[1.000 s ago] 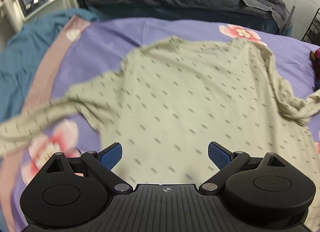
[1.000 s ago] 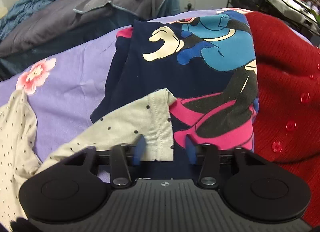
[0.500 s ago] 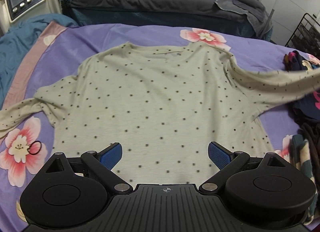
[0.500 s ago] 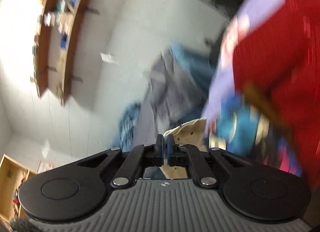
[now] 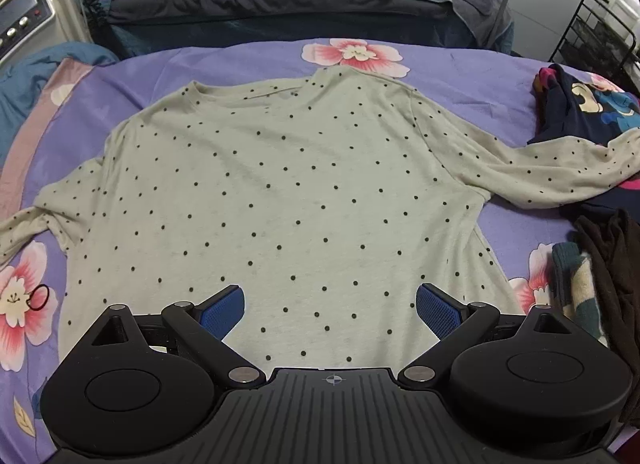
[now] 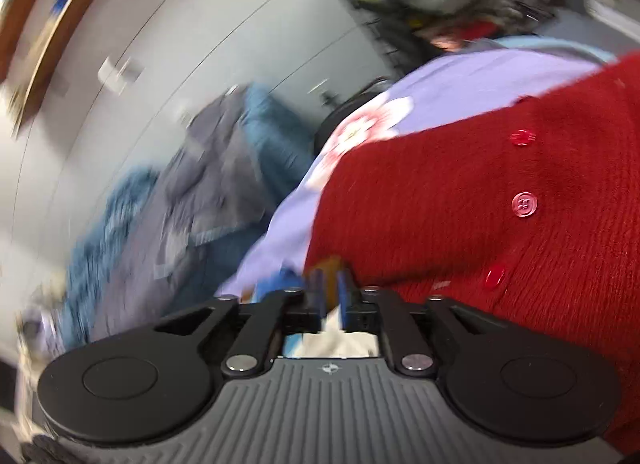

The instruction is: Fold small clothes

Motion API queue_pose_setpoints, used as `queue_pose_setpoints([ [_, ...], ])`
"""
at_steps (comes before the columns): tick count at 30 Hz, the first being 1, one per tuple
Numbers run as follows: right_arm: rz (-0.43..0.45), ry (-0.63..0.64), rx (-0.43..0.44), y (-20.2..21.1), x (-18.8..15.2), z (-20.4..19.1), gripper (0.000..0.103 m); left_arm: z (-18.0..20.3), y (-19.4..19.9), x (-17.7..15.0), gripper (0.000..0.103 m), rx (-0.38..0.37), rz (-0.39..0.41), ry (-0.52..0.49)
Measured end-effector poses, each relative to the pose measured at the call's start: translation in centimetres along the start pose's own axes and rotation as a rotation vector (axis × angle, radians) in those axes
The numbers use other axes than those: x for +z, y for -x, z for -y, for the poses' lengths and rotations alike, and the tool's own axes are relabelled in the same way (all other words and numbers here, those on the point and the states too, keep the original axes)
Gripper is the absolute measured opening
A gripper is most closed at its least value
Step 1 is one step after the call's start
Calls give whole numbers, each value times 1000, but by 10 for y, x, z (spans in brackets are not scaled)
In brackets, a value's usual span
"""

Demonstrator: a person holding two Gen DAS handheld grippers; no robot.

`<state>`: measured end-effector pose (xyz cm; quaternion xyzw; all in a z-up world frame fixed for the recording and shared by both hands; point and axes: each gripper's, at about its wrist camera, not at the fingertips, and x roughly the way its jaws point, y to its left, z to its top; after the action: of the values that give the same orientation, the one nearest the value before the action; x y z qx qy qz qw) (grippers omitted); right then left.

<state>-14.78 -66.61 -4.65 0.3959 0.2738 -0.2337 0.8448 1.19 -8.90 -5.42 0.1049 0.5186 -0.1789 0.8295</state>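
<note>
A cream polka-dot shirt lies flat on the purple floral bed; the left tool hovers wide open over its hem, the right tool tilted, pinching pale cloth beside a red cardigan

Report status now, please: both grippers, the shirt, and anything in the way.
Left gripper open, hovering over dotted shirt hem. Right gripper: jaws nearly shut, view blurred, grip unclear. Shirt flat, right sleeve draped over cartoon garment.
</note>
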Motion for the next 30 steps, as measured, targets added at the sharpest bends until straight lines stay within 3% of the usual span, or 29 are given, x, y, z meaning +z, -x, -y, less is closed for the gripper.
queue_pose_setpoints([
  [2,-20,116,-14,1,-8,-5,61,-2,-1,-2,103,6,-9,16],
  [4,-33,104,-9,1,-14,0,61,-4,-2,-5,103,9,-17,36],
  [9,-100,-99,70,-20,-27,26,61,-3,-2,-11,103,18,-34,49],
  [12,-95,-201,115,-31,-38,30,53,2,-1,-12,103,28,-44,28],
  [13,-90,-241,131,-33,-40,31,35,3,0,-12,103,30,-44,24],
  [14,-83,-263,149,-32,-41,31,5,4,0,-13,103,34,-45,22],
  [18,-15,-294,187,-16,-33,23,5,3,3,-15,103,45,-44,32],
  [21,10,-185,212,5,-24,-4,5,-1,7,-19,103,54,-39,51],
  [23,-15,-114,268,19,-25,-33,5,-7,10,-21,103,62,-32,73],
  [26,-75,-124,424,34,-39,-78,5,-22,14,-26,103,73,-24,112],
  [30,-184,-50,555,35,-84,-161,5,-55,19,-32,103,101,-17,153],
])
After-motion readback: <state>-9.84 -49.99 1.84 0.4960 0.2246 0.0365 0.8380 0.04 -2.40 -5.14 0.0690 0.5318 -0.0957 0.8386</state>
